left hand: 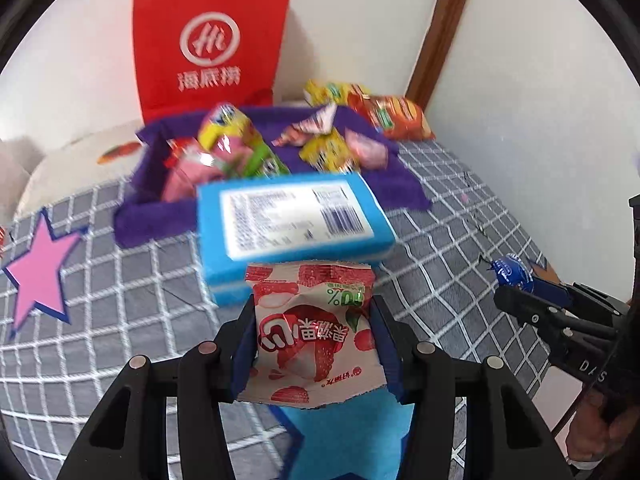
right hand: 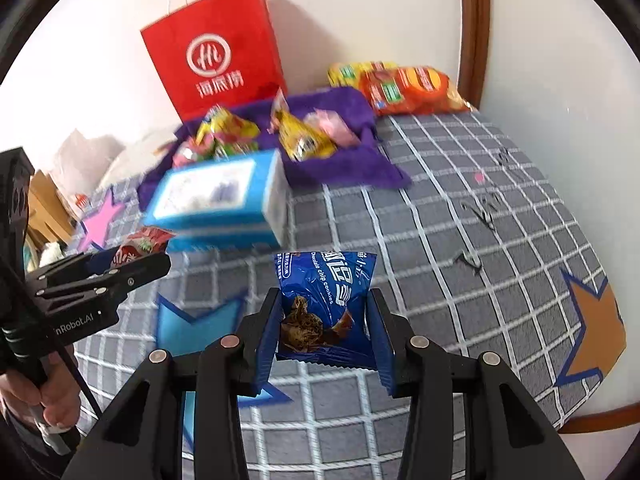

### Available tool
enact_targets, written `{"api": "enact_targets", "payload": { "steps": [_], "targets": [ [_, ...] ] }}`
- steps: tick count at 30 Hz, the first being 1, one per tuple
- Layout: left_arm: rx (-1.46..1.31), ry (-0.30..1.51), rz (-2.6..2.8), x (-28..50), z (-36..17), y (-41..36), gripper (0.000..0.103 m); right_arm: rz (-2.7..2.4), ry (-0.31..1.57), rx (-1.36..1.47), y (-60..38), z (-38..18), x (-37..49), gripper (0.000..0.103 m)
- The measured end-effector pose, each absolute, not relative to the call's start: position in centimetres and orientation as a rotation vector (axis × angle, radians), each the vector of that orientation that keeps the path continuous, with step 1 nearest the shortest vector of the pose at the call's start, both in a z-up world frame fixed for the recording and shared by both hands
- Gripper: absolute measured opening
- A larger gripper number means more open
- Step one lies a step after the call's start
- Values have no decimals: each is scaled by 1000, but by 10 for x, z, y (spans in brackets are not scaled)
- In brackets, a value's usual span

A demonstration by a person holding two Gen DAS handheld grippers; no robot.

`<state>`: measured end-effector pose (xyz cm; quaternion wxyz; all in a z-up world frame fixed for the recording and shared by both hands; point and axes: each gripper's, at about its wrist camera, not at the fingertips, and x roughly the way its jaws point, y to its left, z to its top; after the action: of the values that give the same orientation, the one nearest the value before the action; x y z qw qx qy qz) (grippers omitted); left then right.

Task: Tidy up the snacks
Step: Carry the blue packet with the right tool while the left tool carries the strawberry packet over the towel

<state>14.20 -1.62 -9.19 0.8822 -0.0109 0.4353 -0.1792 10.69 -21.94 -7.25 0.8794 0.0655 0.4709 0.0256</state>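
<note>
Your left gripper (left hand: 314, 332) pinches a strawberry packet (left hand: 314, 330); your right gripper (right hand: 326, 326) pinches a blue cookie packet (right hand: 326, 300). Both hang in front of the blue box (left hand: 288, 220), with the purple bin (left hand: 168, 208) behind it. Next, I judge, carry both packets over the box and drop each with its kind.

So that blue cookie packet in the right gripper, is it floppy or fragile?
The blue cookie packet, pinched in the right hand-held gripper, looks crinkly and puffed: probably light. The glossy film may be slippery. It shows chocolate chip cookies, so a hard squeeze could crumble them.
</note>
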Motion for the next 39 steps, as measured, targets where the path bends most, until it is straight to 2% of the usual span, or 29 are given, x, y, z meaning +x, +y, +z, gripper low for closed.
{"api": "enact_targets", "payload": {
  "steps": [22, 39],
  "targets": [
    [-9, 807, -362, 211, -38, 22, 50, 69, 901, 210, -194, -24, 178, 42],
    [-49, 793, -386, 280, -40, 22, 50, 66, 893, 169, -184, -18, 246, 42]
  ]
}}
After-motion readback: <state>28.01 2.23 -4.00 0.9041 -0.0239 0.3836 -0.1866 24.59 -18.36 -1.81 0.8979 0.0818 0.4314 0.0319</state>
